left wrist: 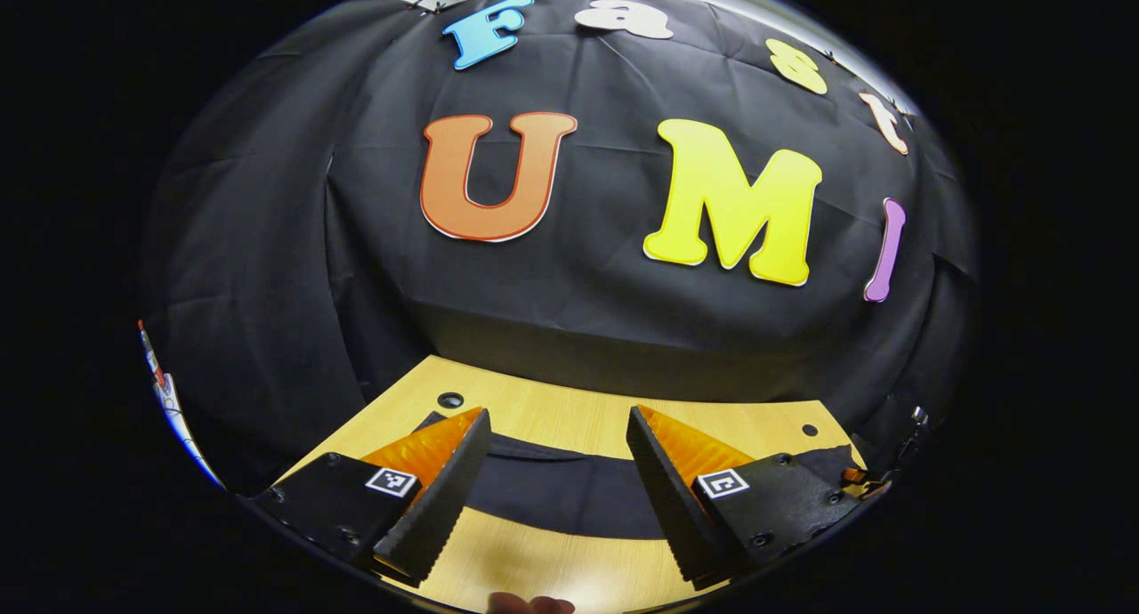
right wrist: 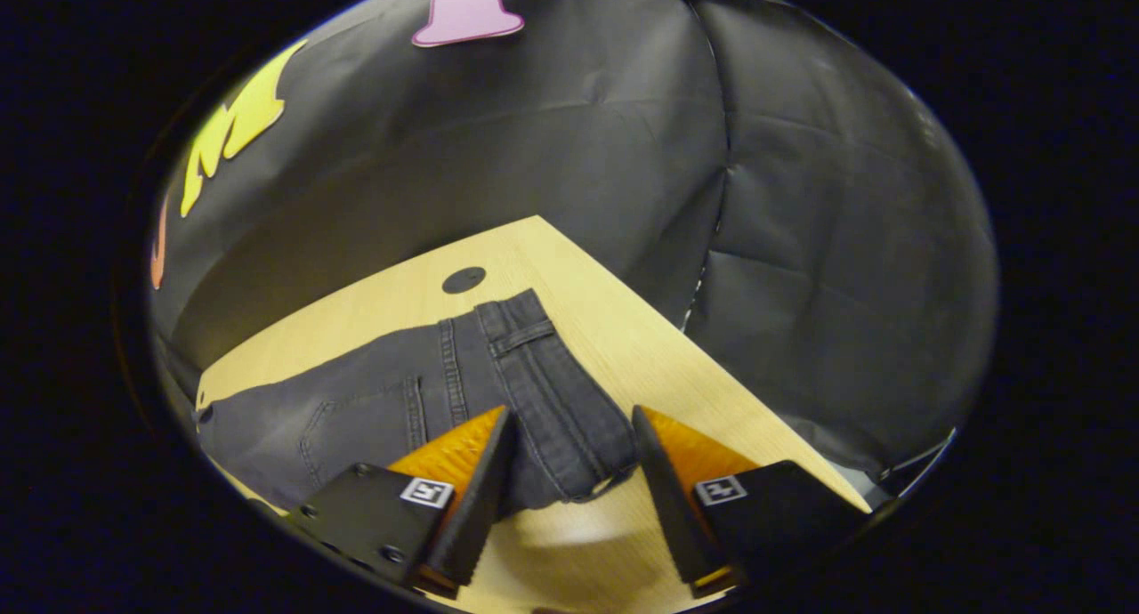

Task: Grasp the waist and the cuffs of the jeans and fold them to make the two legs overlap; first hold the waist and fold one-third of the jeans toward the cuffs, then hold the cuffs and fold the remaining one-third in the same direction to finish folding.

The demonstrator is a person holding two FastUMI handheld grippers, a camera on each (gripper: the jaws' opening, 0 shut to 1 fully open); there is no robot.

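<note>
Right gripper view: the right gripper (right wrist: 569, 480) is held with its fingers spread wide above the waist end of the dark jeans (right wrist: 427, 400), which are laid flat on the wooden table (right wrist: 623, 329). Left gripper view: the left gripper (left wrist: 556, 480) is likewise spread wide, the jeans (left wrist: 561, 489) being seen between its fingers.

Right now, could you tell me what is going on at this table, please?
A person holds two grippers over dark jeans spread flat on a wooden table. The right gripper hangs over the waist end, jaws open on either side of the waistband, not pressing on it. The left gripper hovers with open jaws above another stretch of the jeans. Nothing is grasped, and no fold shows in either view.
</note>
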